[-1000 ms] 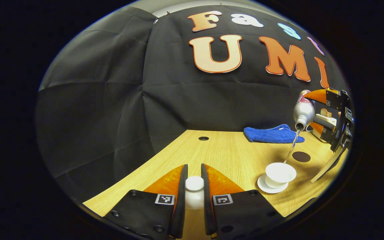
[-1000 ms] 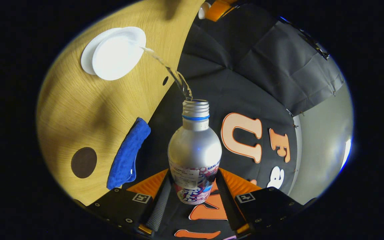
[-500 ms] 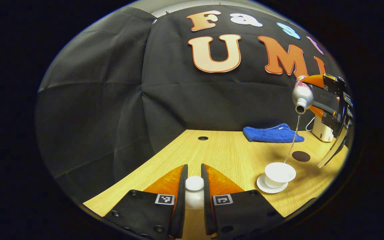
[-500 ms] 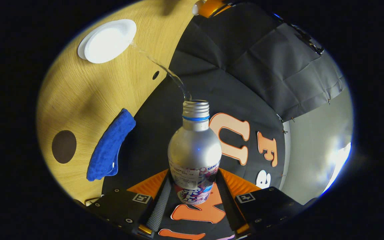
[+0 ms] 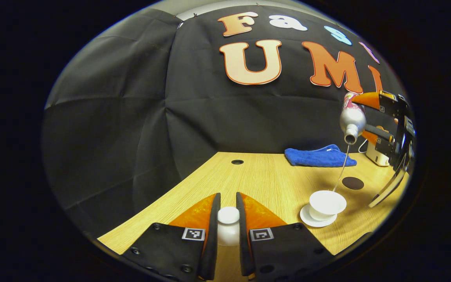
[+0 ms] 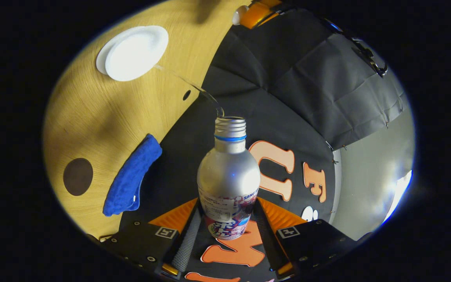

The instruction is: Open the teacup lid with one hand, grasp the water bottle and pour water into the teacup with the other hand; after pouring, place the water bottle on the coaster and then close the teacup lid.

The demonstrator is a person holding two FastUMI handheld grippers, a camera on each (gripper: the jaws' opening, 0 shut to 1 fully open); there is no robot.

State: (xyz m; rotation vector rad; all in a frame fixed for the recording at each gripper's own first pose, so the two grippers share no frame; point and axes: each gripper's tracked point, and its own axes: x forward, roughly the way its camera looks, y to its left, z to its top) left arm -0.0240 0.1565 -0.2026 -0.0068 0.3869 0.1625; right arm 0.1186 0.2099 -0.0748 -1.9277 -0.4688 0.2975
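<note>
Left gripper [image 5: 228,213]: nearest in the left gripper view, fingers pinching the white lid [image 5: 228,221] by its knob, held off the table [image 5: 264,180].
Right gripper [image 6: 228,219]: fingers pressed on the bottle [image 6: 228,178] low on its body; bottle tipped mouth-down.
Stream: a thin thread of water [image 5: 342,169] runs from the bottle mouth to the cup [image 5: 327,203].
Cup: open, on its saucer [image 5: 307,219], to the right of the lid.
Coaster [image 5: 353,183]: dark disc just beyond the cup, bare.
Cloth [image 5: 319,156]: blue, farther back by the wall.
Done: lid off, bottle grasped, pouring under way.
Left: end the pour, stand the bottle on the coaster, put the lid back on the cup.
</note>
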